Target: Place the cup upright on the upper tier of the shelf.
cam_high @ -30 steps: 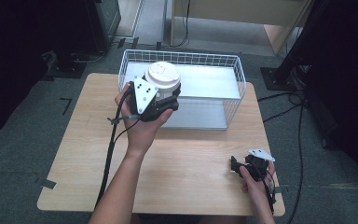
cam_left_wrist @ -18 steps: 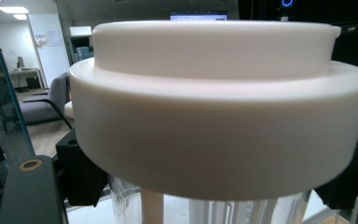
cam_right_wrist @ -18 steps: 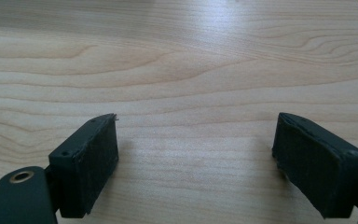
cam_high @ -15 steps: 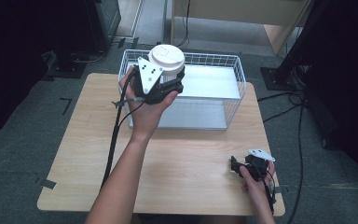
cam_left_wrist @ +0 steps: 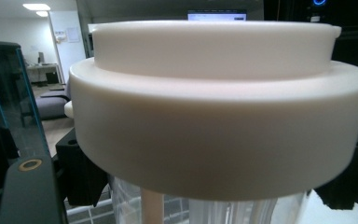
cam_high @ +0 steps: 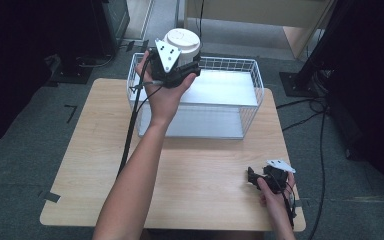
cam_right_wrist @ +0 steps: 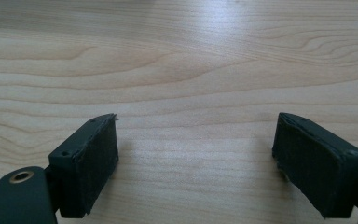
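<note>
High view: the left gripper [cam_high: 182,67], carried in the person's left hand [cam_high: 164,97], is raised over the near-left corner of a white wire basket [cam_high: 254,80] and pinches a clear plastic cup with a white lid [cam_high: 182,41], which stands upright between the jaws with the lid above them. The grey three-cornered plate on the gripper faces the camera, and its black cable [cam_high: 130,132] hangs down along the forearm to the light wooden table [cam_high: 205,165]. The basket stands on the far half of the table, its floor lined with a white sheet [cam_high: 220,90]. The cup is in the air above the basket's left end and touches neither the wire nor the sheet (how high it hangs over the rim cannot be told). Left gripper view: the white lid [cam_left_wrist: 219,112] is seen very close from the side, a raised centre ring above a broad outer rim; beneath it the clear cup wall [cam_left_wrist: 242,210] is visible, and the black jaws press on it from both sides. Right gripper view: the right gripper [cam_right_wrist: 196,154] has its two black jaws spread wide, nothing between them, over bare wood grain [cam_right_wrist: 177,60]. In the high view this gripper [cam_high: 260,179] sits low at the near-right corner of the table, well apart from the basket and the cup, held in the right hand [cam_high: 275,197].
</note>
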Available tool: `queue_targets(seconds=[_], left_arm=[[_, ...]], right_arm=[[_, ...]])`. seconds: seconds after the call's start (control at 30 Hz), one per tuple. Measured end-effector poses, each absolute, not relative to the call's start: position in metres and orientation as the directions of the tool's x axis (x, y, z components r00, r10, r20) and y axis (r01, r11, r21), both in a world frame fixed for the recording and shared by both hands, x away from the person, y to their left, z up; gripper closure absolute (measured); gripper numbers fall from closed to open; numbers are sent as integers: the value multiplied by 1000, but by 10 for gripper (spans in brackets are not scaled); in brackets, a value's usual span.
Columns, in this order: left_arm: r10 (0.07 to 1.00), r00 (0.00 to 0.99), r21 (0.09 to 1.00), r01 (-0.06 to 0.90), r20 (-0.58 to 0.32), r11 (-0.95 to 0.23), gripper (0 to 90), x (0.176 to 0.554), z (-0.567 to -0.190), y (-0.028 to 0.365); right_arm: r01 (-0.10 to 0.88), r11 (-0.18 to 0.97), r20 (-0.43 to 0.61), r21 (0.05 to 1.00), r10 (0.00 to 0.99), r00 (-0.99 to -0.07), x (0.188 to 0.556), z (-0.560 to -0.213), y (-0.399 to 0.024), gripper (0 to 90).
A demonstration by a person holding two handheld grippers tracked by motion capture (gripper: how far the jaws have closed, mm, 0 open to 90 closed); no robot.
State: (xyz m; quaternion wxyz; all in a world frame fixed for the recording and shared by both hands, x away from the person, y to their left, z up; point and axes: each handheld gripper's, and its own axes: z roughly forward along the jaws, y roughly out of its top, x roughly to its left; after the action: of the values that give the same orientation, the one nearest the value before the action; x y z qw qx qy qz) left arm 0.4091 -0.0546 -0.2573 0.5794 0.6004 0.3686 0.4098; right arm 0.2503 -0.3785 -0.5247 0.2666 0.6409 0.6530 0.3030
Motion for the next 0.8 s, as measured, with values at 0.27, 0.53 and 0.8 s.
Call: queue_targets(seconds=[0.27, 0.53, 0.8], left_arm=[[924, 379, 998, 3, 50, -56, 156, 427, -267, -68], [928, 369, 997, 23, 55, -69, 156, 436, -275, -77], [927, 375, 998, 53, 22, -45, 156, 442, -278, -72]], right_arm=[[673, -3, 38, 740, 999, -37, 251, -525, -379, 142], [674, -5, 39, 738, 999, -36, 251, -525, -379, 142], [676, -5, 39, 737, 999, -35, 251, -525, -379, 142]])
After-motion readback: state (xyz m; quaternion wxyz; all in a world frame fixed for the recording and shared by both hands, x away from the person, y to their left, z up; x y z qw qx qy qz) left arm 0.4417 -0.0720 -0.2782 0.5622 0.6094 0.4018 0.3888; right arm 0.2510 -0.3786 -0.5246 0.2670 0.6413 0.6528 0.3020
